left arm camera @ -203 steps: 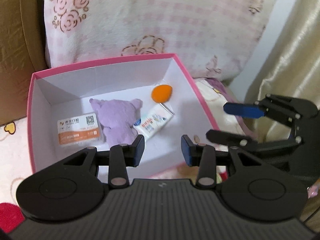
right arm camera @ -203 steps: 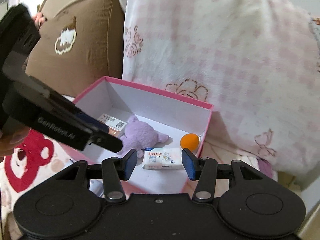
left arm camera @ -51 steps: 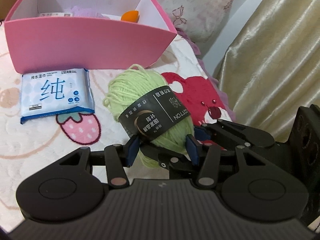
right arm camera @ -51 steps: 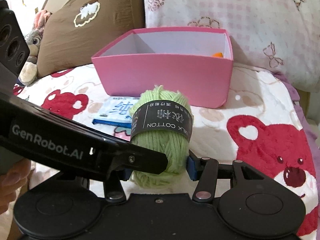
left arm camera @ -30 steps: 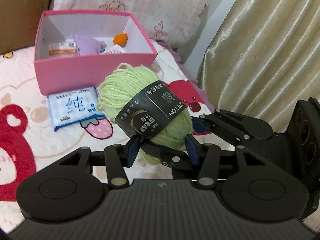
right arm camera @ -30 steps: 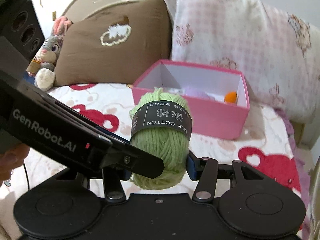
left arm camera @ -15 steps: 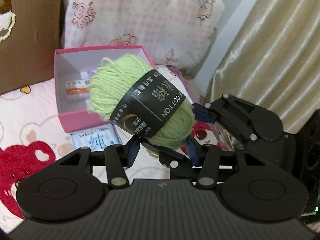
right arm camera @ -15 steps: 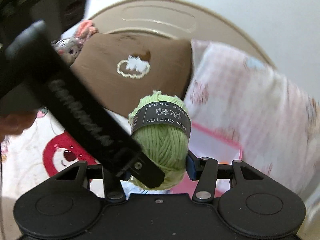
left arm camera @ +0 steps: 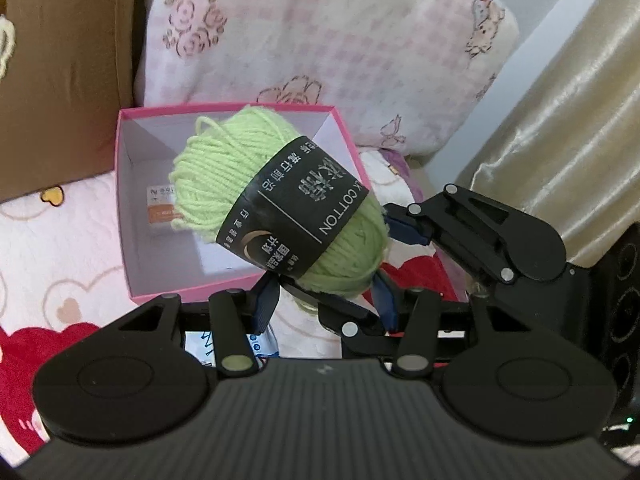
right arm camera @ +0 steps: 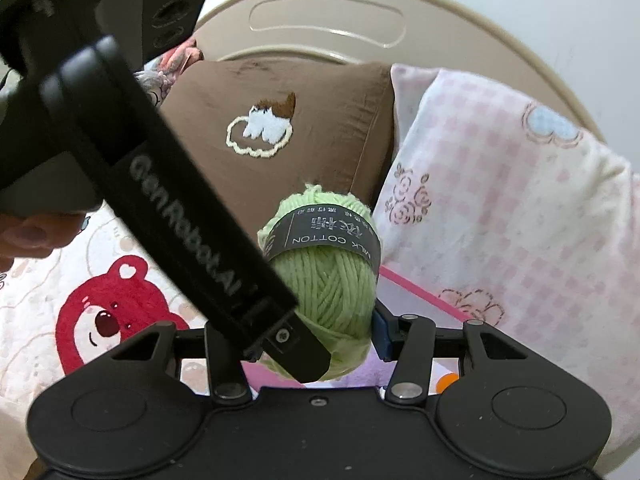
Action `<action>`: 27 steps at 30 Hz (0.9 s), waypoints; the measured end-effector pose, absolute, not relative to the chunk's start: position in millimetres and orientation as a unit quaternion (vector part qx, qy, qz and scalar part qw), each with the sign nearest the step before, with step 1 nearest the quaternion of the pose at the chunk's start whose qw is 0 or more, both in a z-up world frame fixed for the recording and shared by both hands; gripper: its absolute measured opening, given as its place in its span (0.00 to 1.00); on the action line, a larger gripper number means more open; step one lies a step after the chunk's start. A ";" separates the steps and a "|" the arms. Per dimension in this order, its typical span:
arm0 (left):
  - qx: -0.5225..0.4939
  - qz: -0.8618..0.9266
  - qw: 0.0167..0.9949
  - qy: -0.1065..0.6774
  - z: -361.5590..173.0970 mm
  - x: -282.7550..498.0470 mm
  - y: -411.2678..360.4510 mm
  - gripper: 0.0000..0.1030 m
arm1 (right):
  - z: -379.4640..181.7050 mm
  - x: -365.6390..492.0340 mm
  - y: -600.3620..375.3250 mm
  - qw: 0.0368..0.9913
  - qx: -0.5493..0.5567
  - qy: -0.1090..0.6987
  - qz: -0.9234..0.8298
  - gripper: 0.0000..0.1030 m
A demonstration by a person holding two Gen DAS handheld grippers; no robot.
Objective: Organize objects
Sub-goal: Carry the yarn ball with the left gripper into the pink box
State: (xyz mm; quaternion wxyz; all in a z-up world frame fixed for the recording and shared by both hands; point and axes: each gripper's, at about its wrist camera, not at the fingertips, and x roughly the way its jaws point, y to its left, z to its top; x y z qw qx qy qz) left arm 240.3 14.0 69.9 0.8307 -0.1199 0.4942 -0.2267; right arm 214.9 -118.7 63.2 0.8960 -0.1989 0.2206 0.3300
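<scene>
Both tongs (left arm camera: 324, 300) (right arm camera: 316, 332) clamp the green yarn ball (left arm camera: 280, 200) partly open

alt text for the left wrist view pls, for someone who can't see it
A ball of light green yarn with a black paper band is held above an open pink box by the left hand-held gripper, with the right hand-held gripper gripping it from the right. The box sits on a cartoon-print blanket, with a pink checked pillow behind it.

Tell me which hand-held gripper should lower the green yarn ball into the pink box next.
Probably the left hand-held gripper. Its camera looks down into the open pink cardboard box, with the green yarn ball over it. The right hand-held gripper shows only a strip of the box's rim. Both grip the ball, so they would likely lower together.
</scene>
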 end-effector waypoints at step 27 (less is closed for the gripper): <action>-0.205 -0.174 0.753 0.601 -35.5 345.1 20.0 0.48 | -14.2 323.6 -122.8 0.827 -0.183 0.324 0.421 0.52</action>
